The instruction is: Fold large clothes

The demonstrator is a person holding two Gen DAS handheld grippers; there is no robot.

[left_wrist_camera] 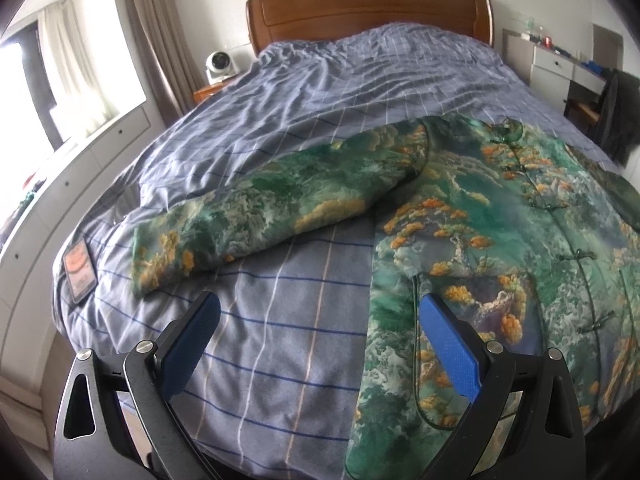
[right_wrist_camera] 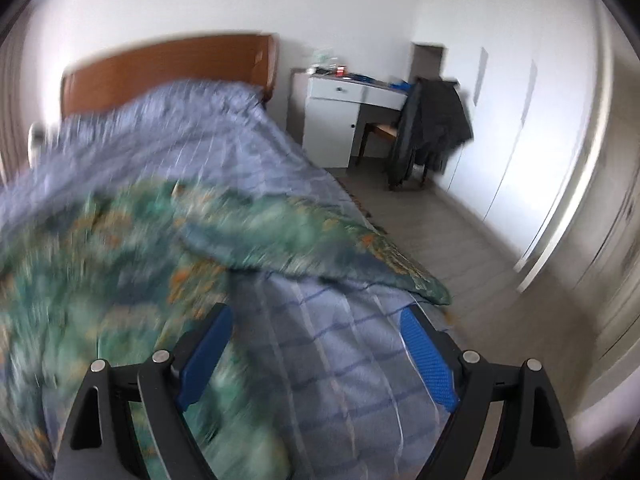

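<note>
Presently the jacket (left_wrist_camera: 500,216) lies flat, front up, on the right of the bed (left_wrist_camera: 280,120), sleeves spread. Left gripper (left_wrist_camera: 320,312) hovers over its near hem, jaws apart, empty. Right gripper (right_wrist_camera: 316,320) likewise gapes, gripping nothing; its view is blurred.

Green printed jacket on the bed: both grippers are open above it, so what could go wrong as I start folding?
1. The jacket's right sleeve reaches the bed's edge; it may slide floorward.
2. The phone lies near the left sleeve; a sweep could knock it.
3. The rumpled bedspread could be pinched with the jacket.
</note>
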